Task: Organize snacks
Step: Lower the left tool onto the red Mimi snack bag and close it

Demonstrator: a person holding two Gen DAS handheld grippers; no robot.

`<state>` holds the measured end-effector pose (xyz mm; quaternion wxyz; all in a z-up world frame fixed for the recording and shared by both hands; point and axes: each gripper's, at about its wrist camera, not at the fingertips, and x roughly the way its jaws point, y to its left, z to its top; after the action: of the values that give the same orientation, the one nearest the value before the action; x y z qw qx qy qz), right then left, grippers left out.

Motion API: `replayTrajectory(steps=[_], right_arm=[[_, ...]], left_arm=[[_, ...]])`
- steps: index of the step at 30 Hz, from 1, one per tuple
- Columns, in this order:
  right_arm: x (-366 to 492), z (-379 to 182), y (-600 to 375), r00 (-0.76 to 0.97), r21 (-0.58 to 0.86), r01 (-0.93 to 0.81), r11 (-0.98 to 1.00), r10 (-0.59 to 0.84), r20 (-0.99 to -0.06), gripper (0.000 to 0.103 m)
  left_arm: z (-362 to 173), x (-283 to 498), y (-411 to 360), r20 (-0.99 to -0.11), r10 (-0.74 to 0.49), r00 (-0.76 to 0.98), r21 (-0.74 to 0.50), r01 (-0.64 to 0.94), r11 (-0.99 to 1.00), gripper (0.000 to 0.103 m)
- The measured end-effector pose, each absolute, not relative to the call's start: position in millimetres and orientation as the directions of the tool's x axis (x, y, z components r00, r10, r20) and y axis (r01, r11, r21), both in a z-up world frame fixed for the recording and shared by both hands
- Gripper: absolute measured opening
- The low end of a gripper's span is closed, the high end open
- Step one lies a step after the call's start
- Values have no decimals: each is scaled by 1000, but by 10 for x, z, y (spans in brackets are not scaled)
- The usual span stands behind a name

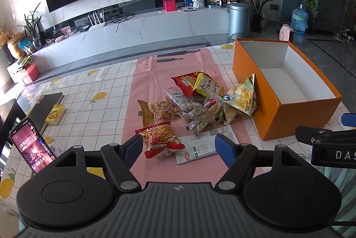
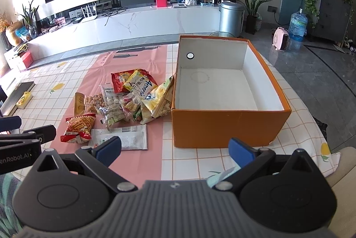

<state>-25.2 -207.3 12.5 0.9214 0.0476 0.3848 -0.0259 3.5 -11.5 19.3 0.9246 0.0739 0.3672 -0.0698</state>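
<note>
**Snack pile beside an empty orange box, both tongs spread wide**

The left tongs point(image 1: 179, 146) hang released above the near part of the surface point(image 1: 93, 86), blue tips wide apart and holding nothing. Just beyond them lie a red bag of snack sticks point(image 1: 159, 138) and a flat white packet point(image 1: 200, 145), side by side on the pink mat point(image 1: 146, 82) that runs from the near edge toward the far edge.

Farther along the mat the rest of the snacks sit in a loose heap: a bag of nuts point(image 1: 162, 110), a clear bag of round white sweets point(image 1: 188, 103), a red bag point(image 1: 183, 82) with a yellow bag point(image 1: 207, 85) lying over it, and a yellow-green bag of chips point(image 1: 241, 97) leaning against the left wall of the orange box point(image 1: 298, 117).

The right tongs point(image 2: 174, 149) are likewise released and empty, tips spread in front of the near wall of the box. The box stands open near the right edge of the surface, its white inside bare. A strip of checked cloth point(image 2: 211, 162) between the box and the near edge is free.

At the left edge stand a phone point(image 1: 31, 144), a dark book point(image 1: 47, 109) and a small yellow box point(image 1: 55, 114), well apart from the snacks, with open cloth between.
</note>
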Motion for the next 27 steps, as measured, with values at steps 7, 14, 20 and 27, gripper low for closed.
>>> replayTrajectory(steps=[7, 14, 20, 27], right_arm=[[-187, 42, -2009, 700, 73, 71, 995, 3, -714, 99], [-136, -50, -1954, 736, 119, 7, 993, 75, -673, 99], [-44, -134, -1857, 761, 132, -61, 989, 132, -635, 83], [208, -278, -1765, 744, 149, -101, 984, 174, -645, 70]], left_arm=[[154, 109, -21, -702, -42, 711, 87, 144, 986, 78], [84, 219, 67, -718, -98, 689, 52, 193, 980, 65], [14, 382, 143, -730, -185, 658, -16, 254, 967, 67], [-120, 635, 173, -748, -233, 622, -17, 332, 943, 77]])
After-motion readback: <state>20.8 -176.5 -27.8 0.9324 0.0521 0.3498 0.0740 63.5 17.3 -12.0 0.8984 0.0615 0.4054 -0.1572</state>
